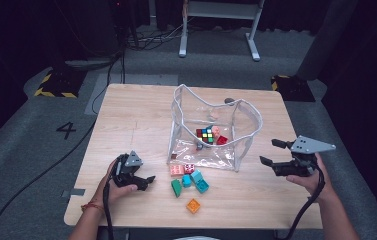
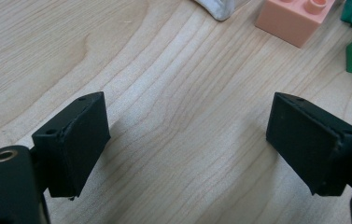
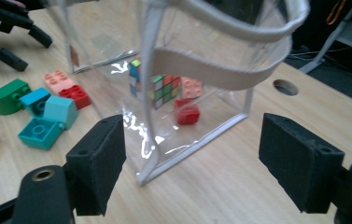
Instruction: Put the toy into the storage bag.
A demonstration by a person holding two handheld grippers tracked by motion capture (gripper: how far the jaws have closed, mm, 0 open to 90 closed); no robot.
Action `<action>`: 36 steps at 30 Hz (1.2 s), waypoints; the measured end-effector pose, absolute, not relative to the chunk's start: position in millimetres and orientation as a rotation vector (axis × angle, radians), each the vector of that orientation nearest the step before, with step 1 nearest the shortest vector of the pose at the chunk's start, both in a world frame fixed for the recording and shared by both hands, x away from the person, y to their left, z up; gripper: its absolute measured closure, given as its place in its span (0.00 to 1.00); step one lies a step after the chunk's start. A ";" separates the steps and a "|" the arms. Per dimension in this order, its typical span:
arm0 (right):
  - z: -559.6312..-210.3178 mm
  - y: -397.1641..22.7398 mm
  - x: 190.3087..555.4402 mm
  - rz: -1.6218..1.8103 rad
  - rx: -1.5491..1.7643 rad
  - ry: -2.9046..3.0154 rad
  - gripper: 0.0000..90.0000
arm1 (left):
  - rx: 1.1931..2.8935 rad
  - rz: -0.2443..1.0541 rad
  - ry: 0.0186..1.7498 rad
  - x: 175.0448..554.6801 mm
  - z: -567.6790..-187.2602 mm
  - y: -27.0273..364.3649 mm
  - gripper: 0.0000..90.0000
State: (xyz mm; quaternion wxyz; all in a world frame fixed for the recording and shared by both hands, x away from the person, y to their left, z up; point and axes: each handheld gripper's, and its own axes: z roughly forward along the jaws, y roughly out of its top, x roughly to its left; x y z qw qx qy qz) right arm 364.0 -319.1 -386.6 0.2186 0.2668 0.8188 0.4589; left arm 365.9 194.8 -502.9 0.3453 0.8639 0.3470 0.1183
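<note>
We work over a pale wooden table (image 1: 126, 125) with visible grain and rounded corners. Toward its far edge, at the middle, stands a clear soft plastic bag (image 1: 211, 131) with white fabric trim and a looping strap, holding a multicoloured puzzle cube (image 1: 206, 135) and a red studded brick (image 1: 222, 140). In front of the bag, toward the near edge, loose plastic bricks lie close together: a green rounded brick (image 1: 176, 187), a teal studded brick (image 1: 200, 182), a peach brick (image 1: 177, 170) and an orange brick (image 1: 193, 205). Our right gripper (image 1: 271, 152), near the right edge, faces the bag's corner with its black padded jaws wide apart and empty. Our left gripper (image 1: 148, 181), near the left corner just beside the bricks, also has its jaws apart over bare wood.
</note>
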 end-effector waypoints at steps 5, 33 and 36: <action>-406.5 -307.4 355.0 1.269 0.728 2.317 0.26 | 2.244 0.308 0.899 366.0 -502.8 194.8 0.15; -486.5 -196.6 335.4 1.214 0.541 2.629 0.31 | 2.243 0.307 0.901 365.9 -502.8 194.8 0.15; -491.3 -186.5 336.8 1.197 0.539 2.659 0.32 | 2.243 0.308 0.900 366.0 -502.8 194.8 0.15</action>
